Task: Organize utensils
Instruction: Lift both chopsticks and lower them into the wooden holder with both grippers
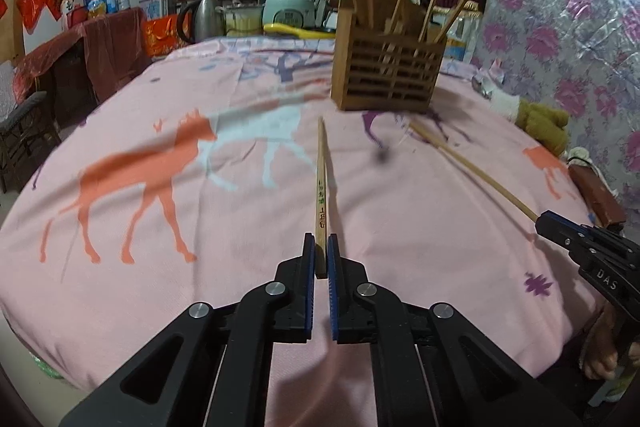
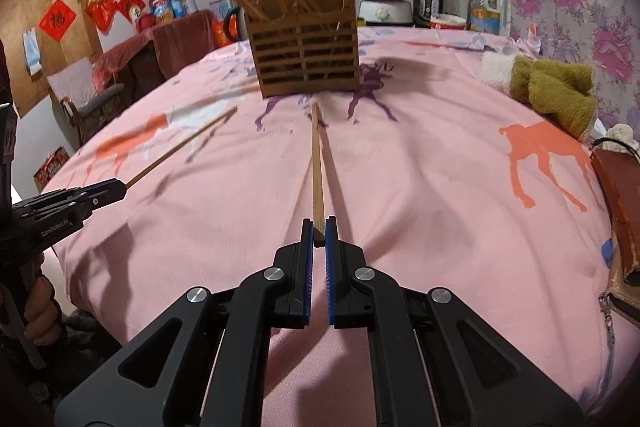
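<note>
A brown slatted wooden holder (image 1: 388, 71) (image 2: 306, 55) stands on the pink cloth with several chopsticks upright in it. My left gripper (image 1: 321, 247) is shut on the thick end of a wooden chopstick (image 1: 321, 179) that points toward the holder. In the right wrist view the same gripper (image 2: 116, 189) appears at the left edge with its chopstick (image 2: 180, 147). My right gripper (image 2: 319, 227) is shut on the end of a second chopstick (image 2: 317, 163), tip near the holder's base. The left wrist view shows that gripper (image 1: 544, 221) at the right with its chopstick (image 1: 472, 171).
A pink horse-print cloth (image 1: 200, 227) covers the round table. An olive and white towel (image 2: 548, 87) lies at the right edge, and a brown book (image 2: 620, 211) sits nearer. Kitchen appliances, a kettle (image 1: 204, 17) and bottles stand behind the table. A person's hand (image 2: 38, 303) holds the left handle.
</note>
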`<state>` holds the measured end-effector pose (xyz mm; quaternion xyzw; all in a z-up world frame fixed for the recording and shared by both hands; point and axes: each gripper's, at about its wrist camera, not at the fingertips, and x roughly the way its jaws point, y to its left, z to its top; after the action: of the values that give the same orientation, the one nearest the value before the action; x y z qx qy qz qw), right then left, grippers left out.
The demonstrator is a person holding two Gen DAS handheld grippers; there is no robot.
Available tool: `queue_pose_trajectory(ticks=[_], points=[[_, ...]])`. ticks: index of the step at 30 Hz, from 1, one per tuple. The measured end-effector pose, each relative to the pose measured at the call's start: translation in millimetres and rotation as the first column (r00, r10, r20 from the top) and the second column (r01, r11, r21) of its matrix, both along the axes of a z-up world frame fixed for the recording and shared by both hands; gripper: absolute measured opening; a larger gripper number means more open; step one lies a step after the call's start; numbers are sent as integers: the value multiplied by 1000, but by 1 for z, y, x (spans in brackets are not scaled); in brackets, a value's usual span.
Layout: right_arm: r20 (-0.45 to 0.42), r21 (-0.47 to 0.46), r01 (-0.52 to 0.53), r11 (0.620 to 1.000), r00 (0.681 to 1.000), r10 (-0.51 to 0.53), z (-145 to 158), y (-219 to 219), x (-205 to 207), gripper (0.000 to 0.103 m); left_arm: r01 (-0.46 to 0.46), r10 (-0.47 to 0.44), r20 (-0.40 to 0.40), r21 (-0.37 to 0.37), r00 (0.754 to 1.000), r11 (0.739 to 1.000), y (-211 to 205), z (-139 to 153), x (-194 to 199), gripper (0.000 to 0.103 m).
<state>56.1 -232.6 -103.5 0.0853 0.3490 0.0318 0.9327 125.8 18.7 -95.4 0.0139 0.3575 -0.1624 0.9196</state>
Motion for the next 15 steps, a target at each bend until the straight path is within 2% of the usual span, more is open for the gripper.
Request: queue_pose_trajectory(ticks=[10,15], points=[[150,59,42,997,987,-51,59,-19,-4,6,9,-6,45,-65,999,998,2,49,-5,6],[218,95,39,995,974,-59,89,-26,-2,6,29,-24,73,-66,997,997,-2,73,-5,6]])
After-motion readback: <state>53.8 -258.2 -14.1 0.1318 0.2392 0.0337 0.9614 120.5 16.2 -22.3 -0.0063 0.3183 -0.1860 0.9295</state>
